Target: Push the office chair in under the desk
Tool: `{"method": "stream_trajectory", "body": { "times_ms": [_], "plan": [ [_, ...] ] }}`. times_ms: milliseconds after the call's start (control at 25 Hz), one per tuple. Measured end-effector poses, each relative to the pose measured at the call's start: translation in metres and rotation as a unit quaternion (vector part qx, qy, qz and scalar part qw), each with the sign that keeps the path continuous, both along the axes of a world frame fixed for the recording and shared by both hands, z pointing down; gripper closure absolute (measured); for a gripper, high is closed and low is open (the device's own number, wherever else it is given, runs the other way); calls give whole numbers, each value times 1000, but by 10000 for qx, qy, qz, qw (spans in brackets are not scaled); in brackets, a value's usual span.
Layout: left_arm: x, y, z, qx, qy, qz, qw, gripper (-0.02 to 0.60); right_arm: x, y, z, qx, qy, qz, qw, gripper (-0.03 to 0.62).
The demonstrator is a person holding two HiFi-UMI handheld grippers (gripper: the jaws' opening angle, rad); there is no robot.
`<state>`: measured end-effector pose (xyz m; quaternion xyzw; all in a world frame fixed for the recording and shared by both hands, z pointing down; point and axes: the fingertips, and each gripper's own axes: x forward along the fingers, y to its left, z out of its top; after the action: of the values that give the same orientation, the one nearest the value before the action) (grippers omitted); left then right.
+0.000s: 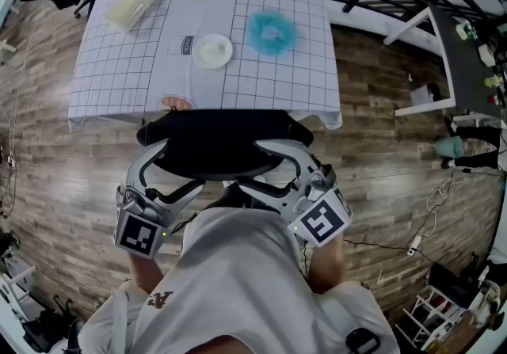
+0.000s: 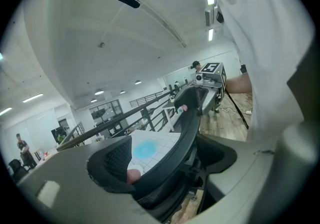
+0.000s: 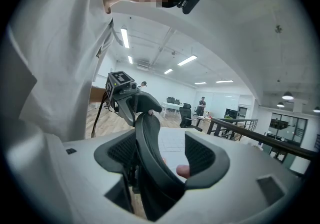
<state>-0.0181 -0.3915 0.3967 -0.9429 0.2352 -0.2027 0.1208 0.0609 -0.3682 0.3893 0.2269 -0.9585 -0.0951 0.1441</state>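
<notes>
White-shirted person (image 1: 238,273) stands behind the black mesh office chair (image 1: 218,142), its backrest at the near edge of the white grid-clothed surface (image 1: 261,79). Left tongs (image 1: 170,174) and right tongs (image 1: 277,166) straddle the backrest rim, released. Even, straight pressure from both should prevent swivelling.

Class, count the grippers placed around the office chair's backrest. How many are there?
2. The left gripper straddles the backrest near its left end, the right gripper near its right end; each has its jaws apart, not clamped.
</notes>
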Motion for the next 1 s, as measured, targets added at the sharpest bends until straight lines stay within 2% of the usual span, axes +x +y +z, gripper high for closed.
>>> {"method": "stream_trajectory", "body": {
  "times_ms": [520,880,1000],
  "plan": [
    [-1,-5,-3,6,34,73,10000,173,0,-5,1,-72,48,95,9999,284],
    [-3,3,0,-157,8,14,9999,175,-2,4,3,-135,153,60,9998,287],
    [-3,5,-2,-153,46,3,9999,175,-4,8,-4,-77,50,1,10000,289]
  ]
}}
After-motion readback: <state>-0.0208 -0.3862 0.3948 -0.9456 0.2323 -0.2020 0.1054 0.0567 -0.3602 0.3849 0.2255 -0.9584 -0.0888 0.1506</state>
